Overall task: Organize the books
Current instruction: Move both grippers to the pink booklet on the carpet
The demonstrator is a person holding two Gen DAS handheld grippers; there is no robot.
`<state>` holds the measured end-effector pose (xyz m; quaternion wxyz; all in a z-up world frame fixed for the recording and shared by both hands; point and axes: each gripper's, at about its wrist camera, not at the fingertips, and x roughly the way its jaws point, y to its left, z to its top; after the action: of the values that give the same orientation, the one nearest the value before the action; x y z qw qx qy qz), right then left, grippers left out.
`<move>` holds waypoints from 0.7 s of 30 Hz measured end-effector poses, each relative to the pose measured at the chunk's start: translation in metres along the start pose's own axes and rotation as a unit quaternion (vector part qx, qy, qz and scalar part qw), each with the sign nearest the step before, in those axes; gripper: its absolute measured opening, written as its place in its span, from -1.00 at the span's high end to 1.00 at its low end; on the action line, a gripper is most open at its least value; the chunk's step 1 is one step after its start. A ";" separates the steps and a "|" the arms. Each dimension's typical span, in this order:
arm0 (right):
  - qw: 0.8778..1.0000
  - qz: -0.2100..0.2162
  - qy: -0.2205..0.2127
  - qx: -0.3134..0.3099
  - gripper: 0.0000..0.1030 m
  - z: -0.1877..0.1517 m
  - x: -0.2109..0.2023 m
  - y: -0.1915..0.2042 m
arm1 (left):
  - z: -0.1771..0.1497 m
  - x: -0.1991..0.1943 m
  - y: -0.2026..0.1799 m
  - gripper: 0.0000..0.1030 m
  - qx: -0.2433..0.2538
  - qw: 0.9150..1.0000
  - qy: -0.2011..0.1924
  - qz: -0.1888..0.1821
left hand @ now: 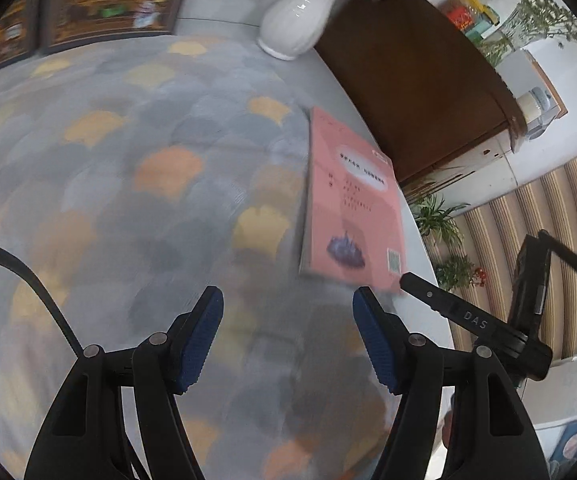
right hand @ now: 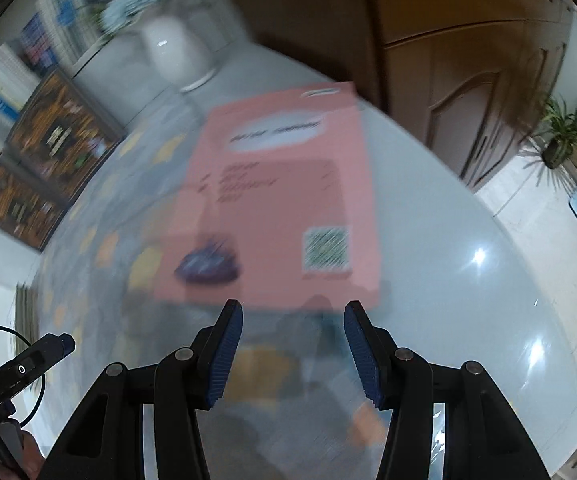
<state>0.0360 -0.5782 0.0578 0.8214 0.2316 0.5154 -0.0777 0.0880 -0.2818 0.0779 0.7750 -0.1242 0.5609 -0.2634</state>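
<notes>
1. Both grippers are empty; the left gripper (left hand: 287,308) has its blue pads (left hand: 202,340) well apart with only the patterned cloth (left hand: 128,168) showing between them; the right gripper (right hand: 293,322) stands with a narrower gap, also holding nothing.

2. Ahead of the right gripper, just past its fingertips, a pink book (right hand: 280,200) lies flat with its cover up, partly on the cloth and partly on the bare glossy table (right hand: 468,288); whether the tips touch its near edge I cannot tell through the blur.

3. Seen from the left gripper, the same pink book (left hand: 352,204) sits ahead and to the right, near the table's edge; the right gripper's finger (left hand: 448,308) reaches in beside the book's near corner.

4. My guess is that the book lies alone and flat because it waits to be gathered with others; dark-covered books (right hand: 52,148) stand farther off to the left, and a white vase (right hand: 172,56) of flowers stands beyond the book.

5. Both grippers point steeply down at the table; the right one is lined up on the book's near short edge, which suits sliding or lifting it; the left one hangs over plain cloth, apparently free to steady the book.

6. Blur is heavy in both views, so fine contact stays uncertain.
</notes>
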 end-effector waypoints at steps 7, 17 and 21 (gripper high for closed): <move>1.000 -0.006 -0.008 0.017 0.01 0.042 0.019 -0.017 | 0.027 0.047 -0.011 -0.27 0.000 1.000 0.014 -0.004; 1.000 -0.011 -0.003 0.023 0.01 0.062 0.043 -0.025 | 0.040 0.082 -0.023 -0.27 0.009 0.999 0.042 -0.028; 1.000 0.010 0.004 0.018 0.01 0.067 0.047 -0.024 | 0.040 0.087 -0.024 -0.27 0.003 0.998 0.048 -0.040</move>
<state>0.1029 -0.6252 0.0337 0.8155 0.2520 0.5151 -0.0783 0.1391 -0.3531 0.0334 0.7364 -0.1315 0.5914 -0.3011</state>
